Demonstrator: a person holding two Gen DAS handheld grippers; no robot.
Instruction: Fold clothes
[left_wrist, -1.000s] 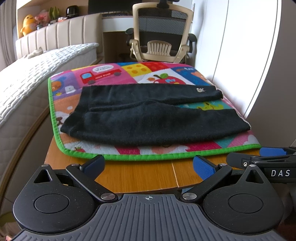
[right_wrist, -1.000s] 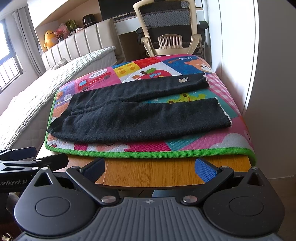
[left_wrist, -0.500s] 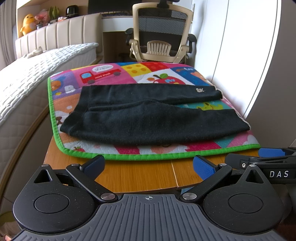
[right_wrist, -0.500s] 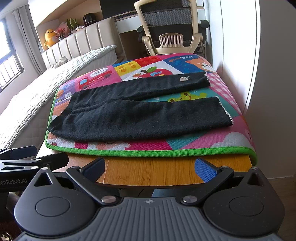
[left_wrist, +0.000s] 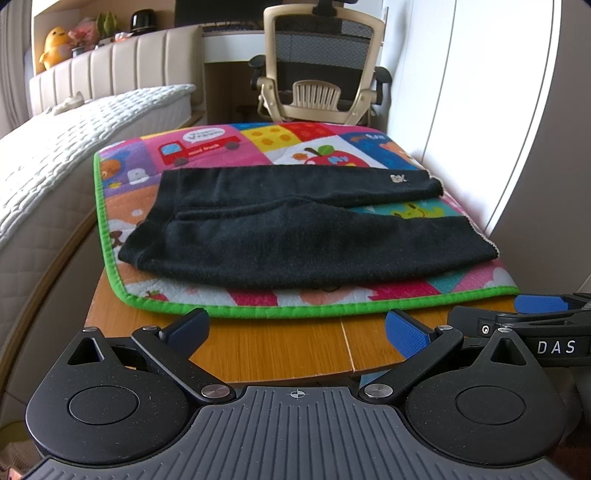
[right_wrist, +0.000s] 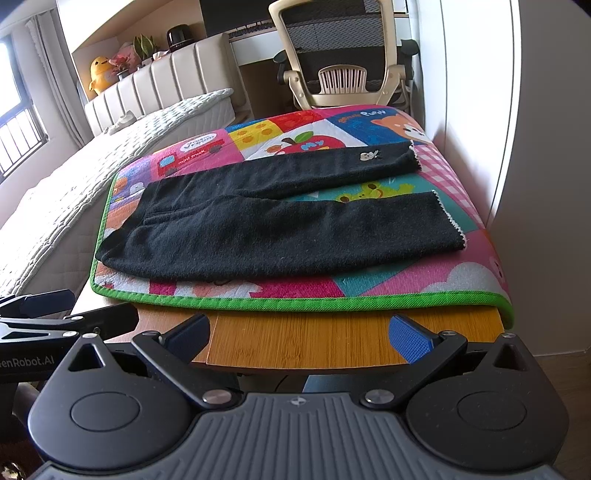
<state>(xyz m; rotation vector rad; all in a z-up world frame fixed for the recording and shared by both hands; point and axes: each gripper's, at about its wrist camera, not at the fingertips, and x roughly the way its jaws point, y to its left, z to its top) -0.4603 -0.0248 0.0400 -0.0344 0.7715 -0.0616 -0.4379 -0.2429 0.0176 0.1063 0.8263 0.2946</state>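
Nearest, left gripper (left_wrist: 297, 328) and right gripper (right_wrist: 300, 334), both with blue pads spread wide apart, holding nothing, poised over the bare front edge of the wooden table (left_wrist: 280, 350). Beyond, on a colourful mat (right_wrist: 406, 284) with green trim, black trousers (right_wrist: 258, 236): soft, fuzzy, flat, waist left, legs splayed rightward, white scalloped cuffs, tiny emblem on far leg. Farther back, an office chair (left_wrist: 321, 74).

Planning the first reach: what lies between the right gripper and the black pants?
In the right wrist view, only bare wooden table edge and the play mat's green border separate the open right gripper from the black pants.
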